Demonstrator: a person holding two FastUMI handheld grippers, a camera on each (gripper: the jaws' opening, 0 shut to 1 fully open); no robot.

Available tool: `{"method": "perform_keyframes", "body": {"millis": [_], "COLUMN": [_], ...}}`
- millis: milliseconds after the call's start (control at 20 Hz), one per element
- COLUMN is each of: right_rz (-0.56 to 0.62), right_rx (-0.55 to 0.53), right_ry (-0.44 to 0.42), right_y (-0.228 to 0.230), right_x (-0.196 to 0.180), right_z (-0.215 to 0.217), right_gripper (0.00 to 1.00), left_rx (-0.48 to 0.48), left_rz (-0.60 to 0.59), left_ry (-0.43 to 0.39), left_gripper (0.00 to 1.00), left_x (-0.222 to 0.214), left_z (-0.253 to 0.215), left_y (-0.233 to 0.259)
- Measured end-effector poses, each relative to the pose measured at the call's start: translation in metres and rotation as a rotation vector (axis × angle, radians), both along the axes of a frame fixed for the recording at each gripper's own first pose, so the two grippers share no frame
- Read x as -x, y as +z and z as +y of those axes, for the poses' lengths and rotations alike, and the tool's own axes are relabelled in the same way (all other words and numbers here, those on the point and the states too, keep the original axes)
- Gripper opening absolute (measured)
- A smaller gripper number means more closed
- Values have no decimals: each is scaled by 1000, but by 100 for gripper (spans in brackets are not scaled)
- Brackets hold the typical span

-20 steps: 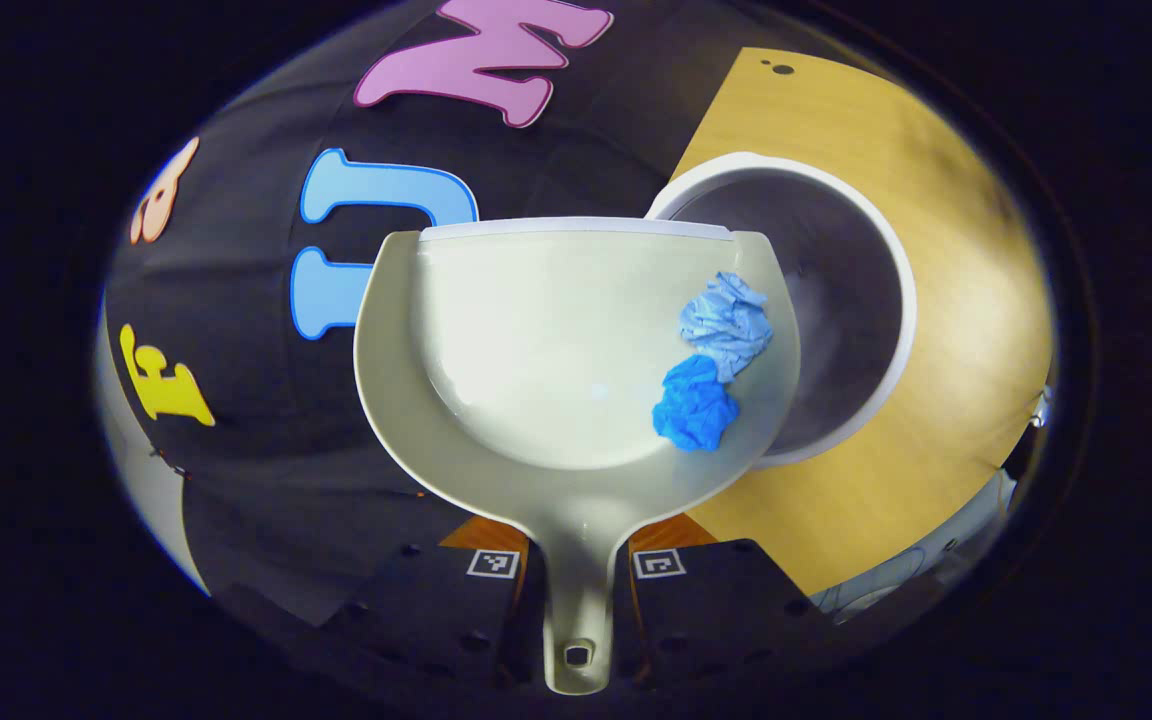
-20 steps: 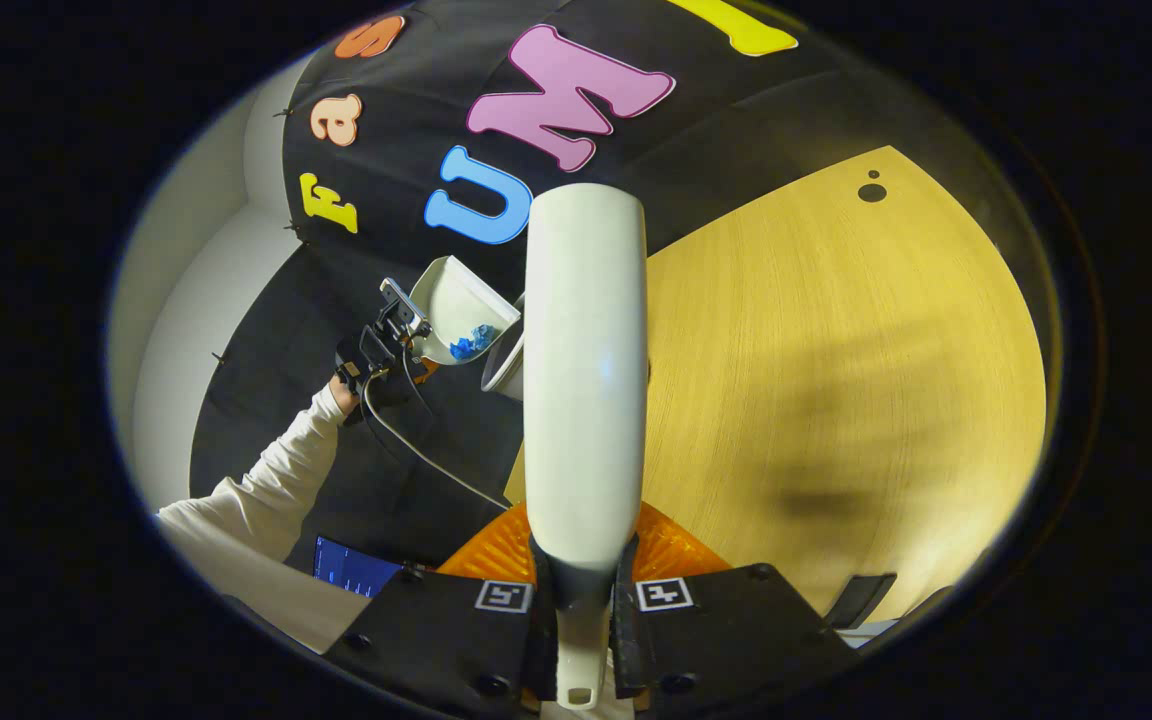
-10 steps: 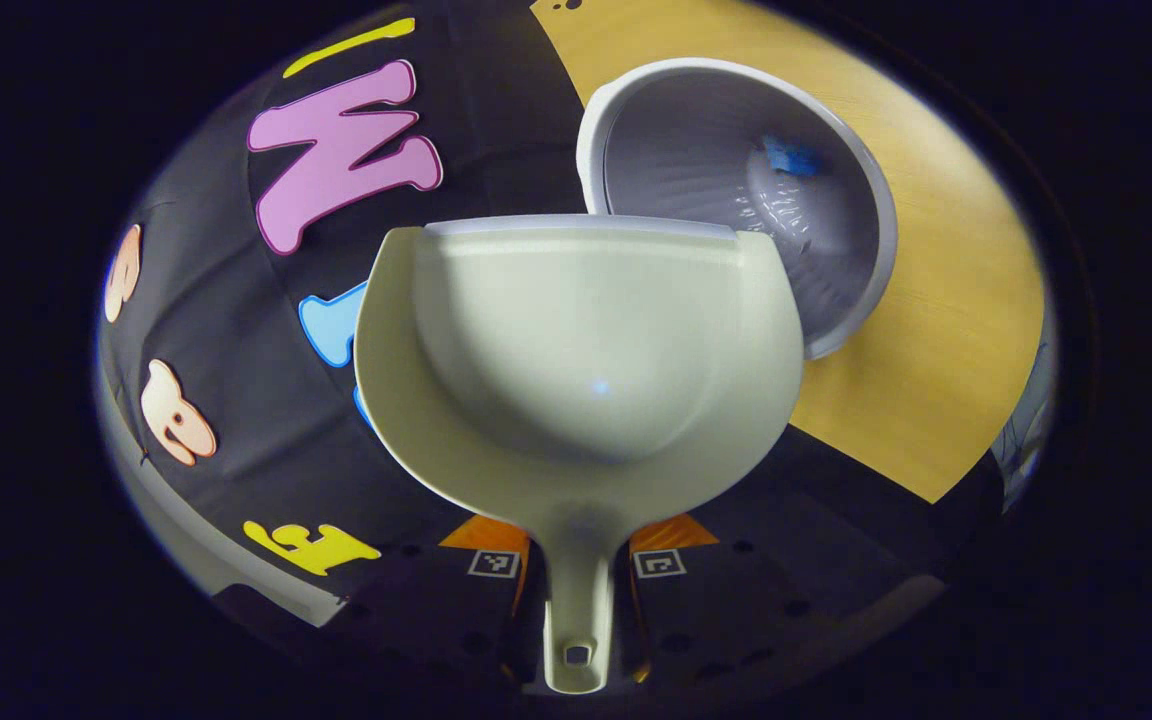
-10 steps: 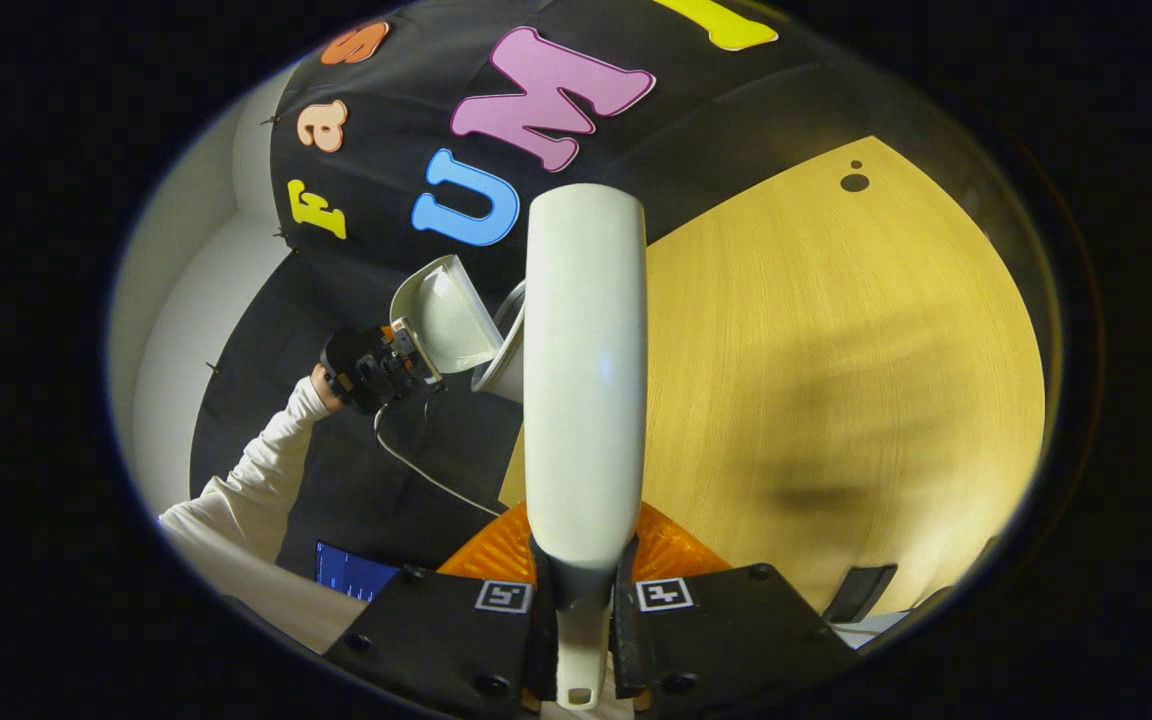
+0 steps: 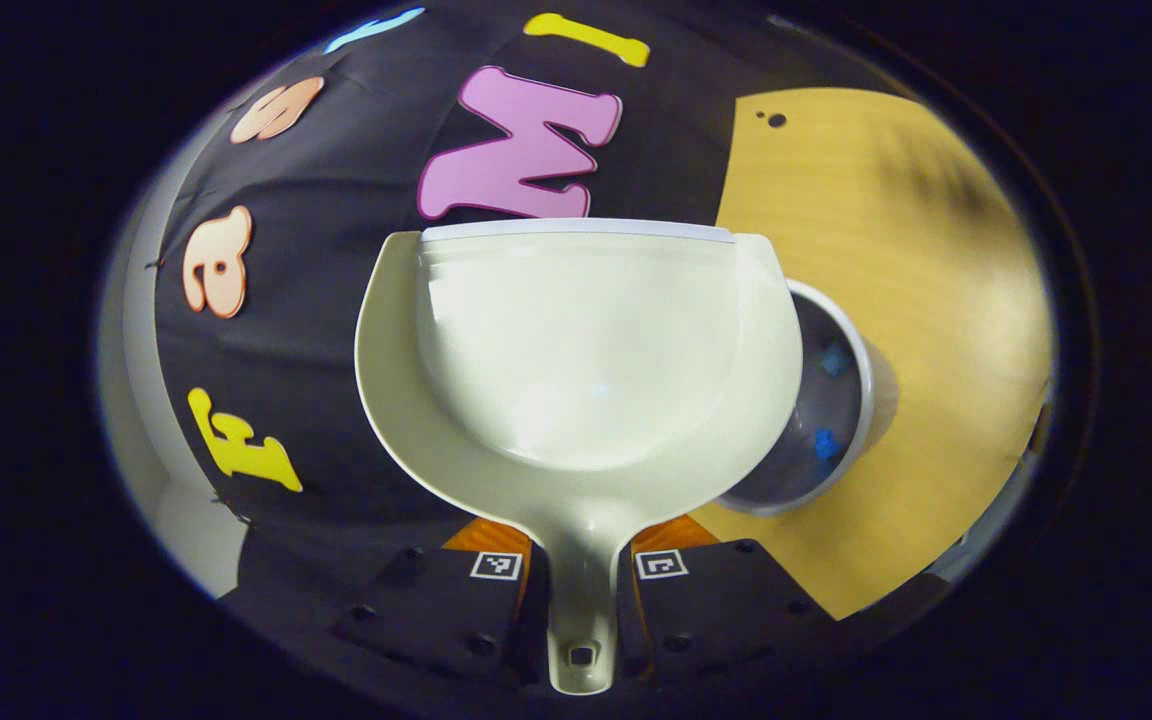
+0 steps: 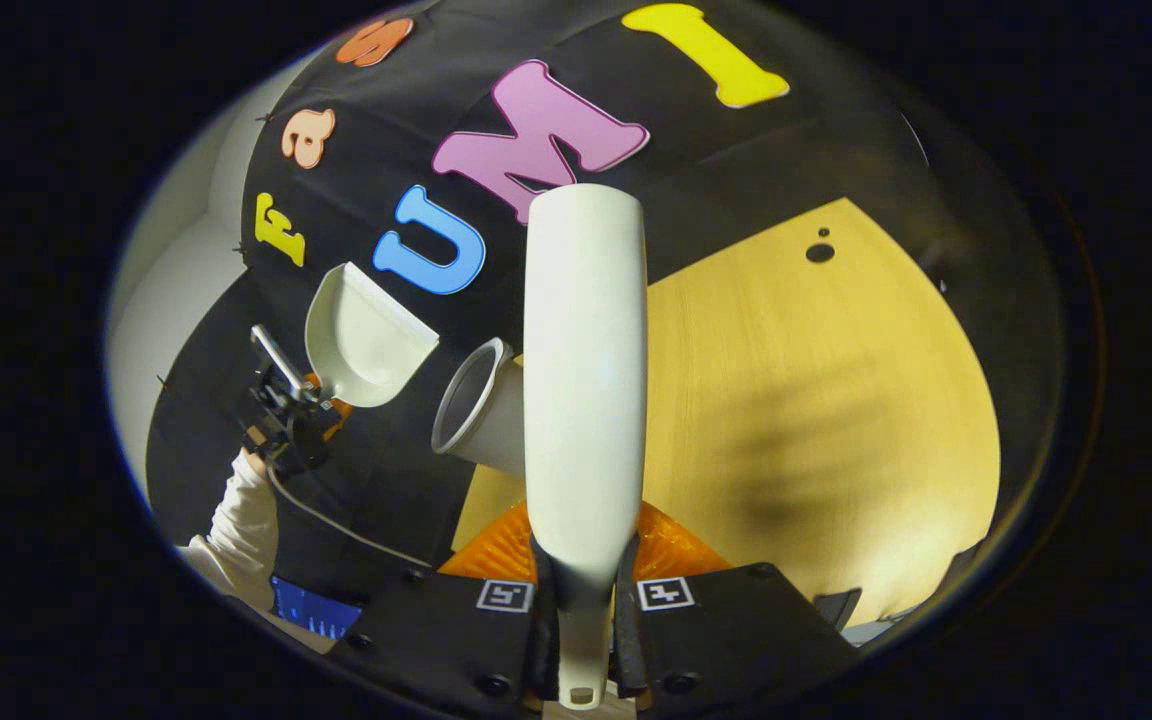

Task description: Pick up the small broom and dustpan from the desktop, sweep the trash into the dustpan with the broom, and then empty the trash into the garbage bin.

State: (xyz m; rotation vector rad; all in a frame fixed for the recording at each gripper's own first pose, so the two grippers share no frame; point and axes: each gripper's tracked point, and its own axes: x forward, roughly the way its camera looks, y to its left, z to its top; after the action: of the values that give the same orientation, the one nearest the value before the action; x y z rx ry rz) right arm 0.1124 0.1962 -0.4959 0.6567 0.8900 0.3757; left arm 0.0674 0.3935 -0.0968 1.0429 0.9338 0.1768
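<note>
Nearest me in the left gripper view, my left gripper (image 5: pixel 576 580) is clamped on the handle of the dustpan (image 5: pixel 576 350), whose pan is bare inside. In the right gripper view my right gripper (image 6: pixel 584 610) grips the stem of the small broom (image 6: pixel 584 370), which points straight ahead above the bench (image 6: pixel 836 400).

Just past the dustpan's right edge stands the garbage bin (image 5: pixel 851 400) on the bench, with the blue trash (image 5: pixel 824 442) lying inside it. In the right gripper view the dustpan hangs to the left of the bin's mouth and clear of it, a white sleeve (image 6: pixel 231 515) below it.

I judge the emptying step done. What remains, I'd say, is to bring both tools down to the bench and set them flat before letting go.
</note>
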Motion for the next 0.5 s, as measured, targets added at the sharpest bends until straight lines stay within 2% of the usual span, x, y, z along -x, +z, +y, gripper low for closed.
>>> {"method": "perform_keyframes", "body": {"millis": [200, 350, 400, 500], "right_rz": [-110, -165, -166, -161], "right_rx": [100, 219, 241, 268], "right_ry": [-80, -158, -166, -188], "right_y": [36, 41, 41, 36], "right_x": [-38, -55, -57, -59], "right_z": [-10, -27, -29, -29], "right_gripper": [23, 23, 23, 23], "left_rx": [438, 565, 607, 752], "left_rz": [-119, -212, -206, -155], "left_ry": [73, 80, 93, 147], "left_gripper": [25, 25, 25, 25], "left_x": [5, 9, 14, 25], "left_z": [-93, -144, -159, -197], "left_y": [-21, -21, -28, -55]}}
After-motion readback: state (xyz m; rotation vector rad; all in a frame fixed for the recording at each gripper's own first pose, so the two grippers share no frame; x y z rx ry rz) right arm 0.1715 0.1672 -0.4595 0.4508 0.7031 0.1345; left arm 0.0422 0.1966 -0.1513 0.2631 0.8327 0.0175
